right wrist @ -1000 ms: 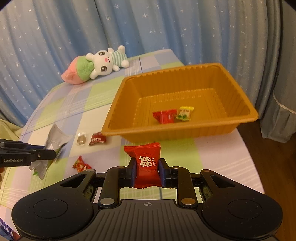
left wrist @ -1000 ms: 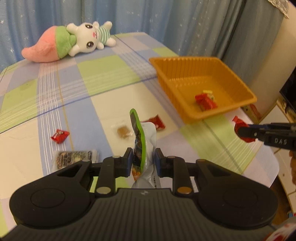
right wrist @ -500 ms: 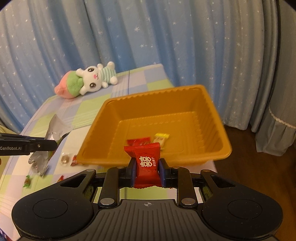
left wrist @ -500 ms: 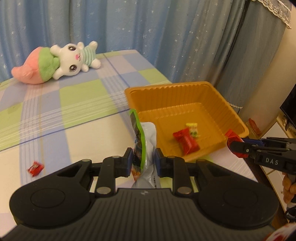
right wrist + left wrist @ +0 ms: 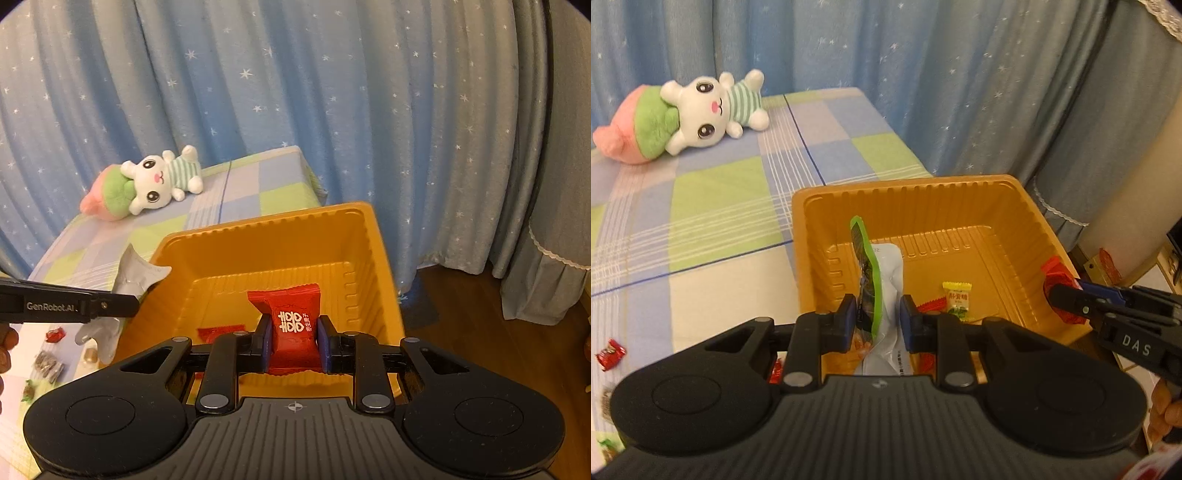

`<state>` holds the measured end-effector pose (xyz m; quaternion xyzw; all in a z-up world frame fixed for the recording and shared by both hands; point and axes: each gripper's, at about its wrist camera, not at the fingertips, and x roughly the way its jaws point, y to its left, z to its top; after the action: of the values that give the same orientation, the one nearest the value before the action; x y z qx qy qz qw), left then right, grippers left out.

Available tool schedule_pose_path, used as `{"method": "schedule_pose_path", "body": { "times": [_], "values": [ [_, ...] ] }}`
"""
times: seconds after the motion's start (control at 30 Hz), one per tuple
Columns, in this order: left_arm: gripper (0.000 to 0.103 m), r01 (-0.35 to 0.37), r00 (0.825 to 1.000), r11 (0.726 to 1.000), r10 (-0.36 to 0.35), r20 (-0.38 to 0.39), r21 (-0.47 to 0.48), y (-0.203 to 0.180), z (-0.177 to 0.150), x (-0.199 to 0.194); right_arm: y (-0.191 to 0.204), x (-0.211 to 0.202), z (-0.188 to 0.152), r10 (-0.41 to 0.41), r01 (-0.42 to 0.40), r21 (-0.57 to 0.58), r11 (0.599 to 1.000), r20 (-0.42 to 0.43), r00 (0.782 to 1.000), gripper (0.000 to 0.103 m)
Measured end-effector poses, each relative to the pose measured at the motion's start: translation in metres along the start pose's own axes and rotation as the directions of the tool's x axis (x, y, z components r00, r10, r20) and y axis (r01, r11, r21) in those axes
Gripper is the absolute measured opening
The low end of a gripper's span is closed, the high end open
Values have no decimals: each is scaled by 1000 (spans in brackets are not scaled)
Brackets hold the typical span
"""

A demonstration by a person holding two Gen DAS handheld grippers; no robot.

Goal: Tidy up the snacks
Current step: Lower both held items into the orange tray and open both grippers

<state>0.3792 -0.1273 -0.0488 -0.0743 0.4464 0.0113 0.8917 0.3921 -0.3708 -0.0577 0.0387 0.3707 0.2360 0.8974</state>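
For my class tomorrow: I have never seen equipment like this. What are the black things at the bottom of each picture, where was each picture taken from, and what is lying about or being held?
No robot is here. A person holds a two-finger hand tool in each hand, and each tool carries a wide-angle camera looking along its fingers; the black shape at the bottom is the tool itself.

In the left tool's picture, the left gripper is shut on a green-edged silver snack pouch, over the orange tray. Inside the tray lies a yellow candy.

In the right tool's picture, the right gripper is shut on a red wrapped candy, also over the tray.

The tray sits on a checked tablecloth. A plush rabbit lies at the far end, and a small red candy remains on the cloth.
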Motion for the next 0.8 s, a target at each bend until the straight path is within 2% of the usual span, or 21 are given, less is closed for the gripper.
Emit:
{"method": "schedule_pose_path", "body": {
  "times": [0.5,0.8],
  "values": [
    [23,-78,994,997,79,-75,19,-19,1,53,-20,26,2,-2,3,26,1000,-41,999,25],
    [24,-92,991,995,96,-93,39,-24,-4,60,-24,28,3,0,2,32,999,-42,999,25]
  ]
}}
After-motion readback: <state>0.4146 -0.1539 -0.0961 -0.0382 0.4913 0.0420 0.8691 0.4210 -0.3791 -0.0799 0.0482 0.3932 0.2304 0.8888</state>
